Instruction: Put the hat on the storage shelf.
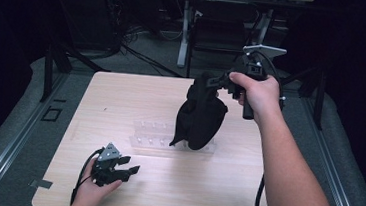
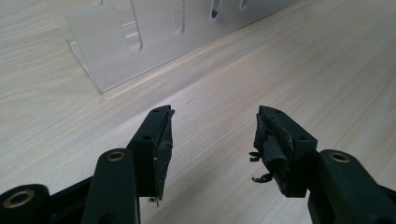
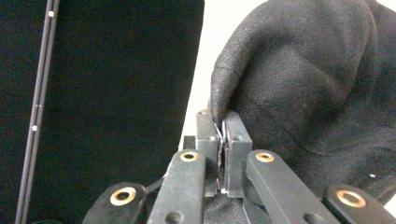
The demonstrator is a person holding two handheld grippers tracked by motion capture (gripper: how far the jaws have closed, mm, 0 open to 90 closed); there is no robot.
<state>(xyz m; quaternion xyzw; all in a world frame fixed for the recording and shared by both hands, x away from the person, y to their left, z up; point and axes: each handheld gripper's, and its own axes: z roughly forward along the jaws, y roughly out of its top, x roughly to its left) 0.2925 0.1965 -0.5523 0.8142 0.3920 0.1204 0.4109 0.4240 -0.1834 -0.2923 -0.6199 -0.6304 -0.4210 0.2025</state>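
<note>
Right gripper: raised above the far right part of the table, held level in the person's right hand, its grey three-cornered plate on top; jaws clamped together on a fold of black cloth.
Black cloth: a dark fabric piece hanging limp from the right gripper's jaws, bunched at the top and widening downward; its lower edge hangs over the clear rack, and whether it touches the rack cannot be told from the high view. In the right gripper view the cloth bulges to the right of the closed jaws, with only a thin edge pinched between the pads.
Left gripper: low at the near left of the table, held in the person's left hand; jaws stand well apart with nothing between them. In the left gripper view the pads look worn and frayed, with bare wood beneath.
Clear rack: a transparent slotted stand lying near the middle of the table, just beyond the left gripper; its slotted wall shows ahead of the open jaws.
Table: pale wood, lit against a dark room.
</note>
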